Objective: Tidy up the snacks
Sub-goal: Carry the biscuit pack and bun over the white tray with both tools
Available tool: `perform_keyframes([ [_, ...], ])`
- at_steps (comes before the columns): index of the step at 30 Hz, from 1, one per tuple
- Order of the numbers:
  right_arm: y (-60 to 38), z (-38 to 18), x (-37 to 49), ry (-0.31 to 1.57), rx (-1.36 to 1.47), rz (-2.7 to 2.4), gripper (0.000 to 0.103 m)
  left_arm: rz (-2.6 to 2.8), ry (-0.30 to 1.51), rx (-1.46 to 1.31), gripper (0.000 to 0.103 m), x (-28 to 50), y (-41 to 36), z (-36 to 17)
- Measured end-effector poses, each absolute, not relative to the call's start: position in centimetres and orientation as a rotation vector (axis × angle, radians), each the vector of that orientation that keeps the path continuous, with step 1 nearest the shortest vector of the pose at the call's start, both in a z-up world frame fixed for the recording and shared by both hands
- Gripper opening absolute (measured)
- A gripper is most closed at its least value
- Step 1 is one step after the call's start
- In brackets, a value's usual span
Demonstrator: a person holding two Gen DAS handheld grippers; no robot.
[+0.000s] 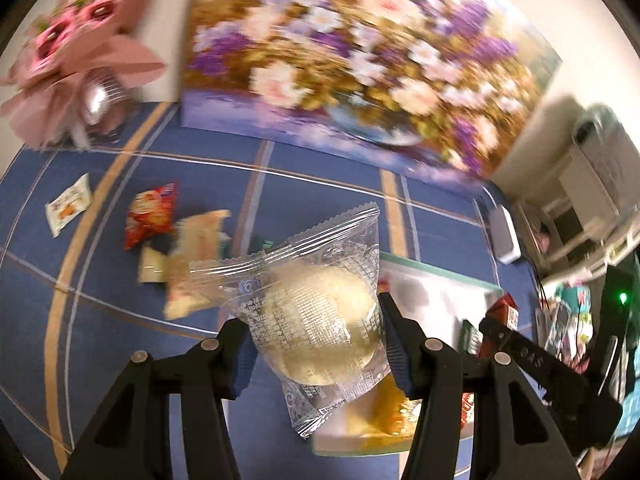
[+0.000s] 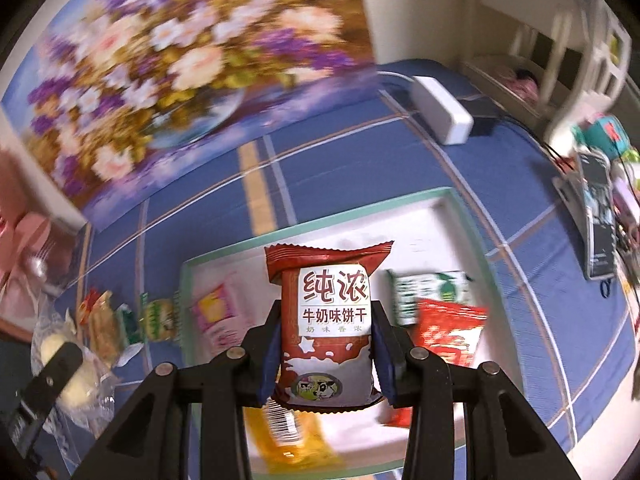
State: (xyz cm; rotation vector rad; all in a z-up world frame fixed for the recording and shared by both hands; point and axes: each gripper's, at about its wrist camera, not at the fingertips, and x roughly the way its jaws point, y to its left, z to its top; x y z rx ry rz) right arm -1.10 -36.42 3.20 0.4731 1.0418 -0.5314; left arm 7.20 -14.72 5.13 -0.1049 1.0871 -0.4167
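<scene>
My left gripper is shut on a clear-wrapped pale round bun, held above the blue cloth near the left edge of a white tray. My right gripper is shut on a dark red milk biscuit packet, held above the white tray. In the tray lie a pink packet, a green-and-white packet, a red packet and a yellow packet. The bun and left gripper also show at the left of the right wrist view.
Loose snacks lie on the blue plaid cloth left of the tray: a red bag, a white packet, beige packets. A flower painting stands behind. A pink bouquet is far left, a white box far right.
</scene>
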Motion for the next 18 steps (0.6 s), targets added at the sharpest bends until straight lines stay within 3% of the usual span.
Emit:
perform_keyframes([
  [18,-43.0,2.3,-4.8,1.030,0.589,-0.629,0.042,-0.584,1.121,0.066,0.057,4.9,-25.3,1.7],
])
